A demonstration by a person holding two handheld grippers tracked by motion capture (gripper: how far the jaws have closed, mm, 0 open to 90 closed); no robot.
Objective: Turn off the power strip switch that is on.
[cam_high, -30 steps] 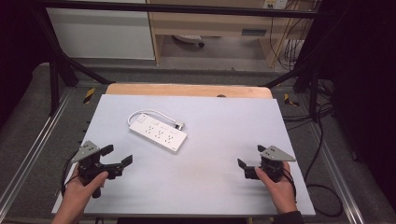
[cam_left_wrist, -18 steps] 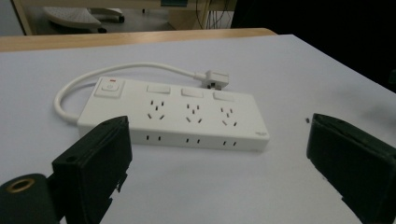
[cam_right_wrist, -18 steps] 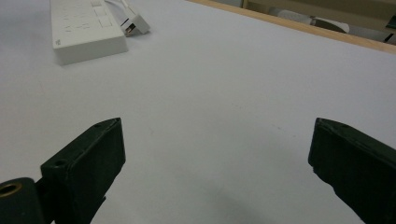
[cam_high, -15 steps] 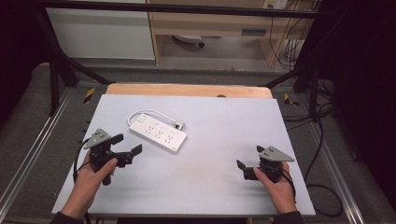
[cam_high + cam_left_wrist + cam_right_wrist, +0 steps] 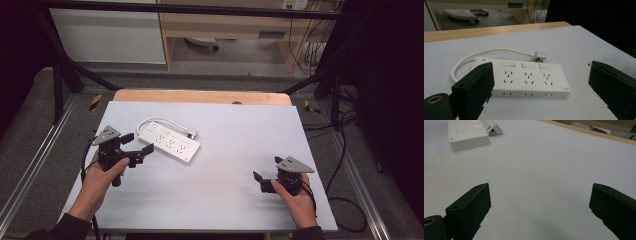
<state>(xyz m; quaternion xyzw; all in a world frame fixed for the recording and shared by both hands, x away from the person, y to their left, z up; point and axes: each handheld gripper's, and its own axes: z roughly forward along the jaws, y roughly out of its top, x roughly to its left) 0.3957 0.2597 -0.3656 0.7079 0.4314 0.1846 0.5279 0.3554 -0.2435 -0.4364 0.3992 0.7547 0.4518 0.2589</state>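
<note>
A laboratory or test bay set up for recording is shown, not a home. A bare white table (image 5: 225, 200) on a wooden board is framed by black metal struts (image 5: 60, 65), and aluminium rails (image 5: 30, 170) are laid along the grey carpeted floor beside it, outward of each hand-held gripper. Loose cables (image 5: 345, 130) are trailed over the floor beyond the right gripper (image 5: 265, 182). Ahead of the left gripper (image 5: 137, 145), past the table's far edge, a pale wooden bench (image 5: 225, 30) and a wheeled base (image 5: 200, 44) under it are seen, with more wiring hung at its side.
</note>
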